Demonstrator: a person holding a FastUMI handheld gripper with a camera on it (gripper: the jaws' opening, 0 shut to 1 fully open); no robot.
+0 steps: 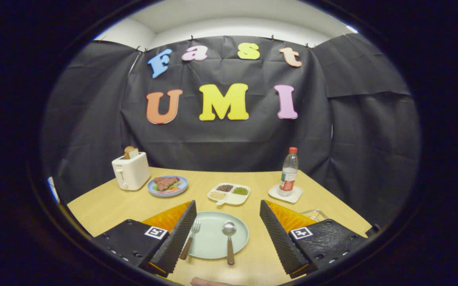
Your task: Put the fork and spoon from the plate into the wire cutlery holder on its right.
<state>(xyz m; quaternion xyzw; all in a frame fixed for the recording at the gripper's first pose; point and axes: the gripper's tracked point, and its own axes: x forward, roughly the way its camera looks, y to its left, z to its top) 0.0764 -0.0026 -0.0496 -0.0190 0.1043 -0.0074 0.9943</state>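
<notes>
A pale green plate [213, 242] lies on the wooden table between my two fingers. On it rest a fork [191, 238] at the left, tines pointing away, and a spoon [229, 240] at the middle right, both with brown wooden handles. The wire cutlery holder [314, 215] peeks out just behind my right finger, mostly hidden by it. My gripper [228, 210] hangs open above the near part of the table, with the plate in the wide gap between the fingers and nothing held.
Beyond the plate sit a white divided dish [229, 194] with grains, a blue plate of food [168, 186], a white toaster [130, 171] with bread, and a red-capped bottle [289, 172] on a white coaster. A fingertip [209, 282] shows at the table's near edge.
</notes>
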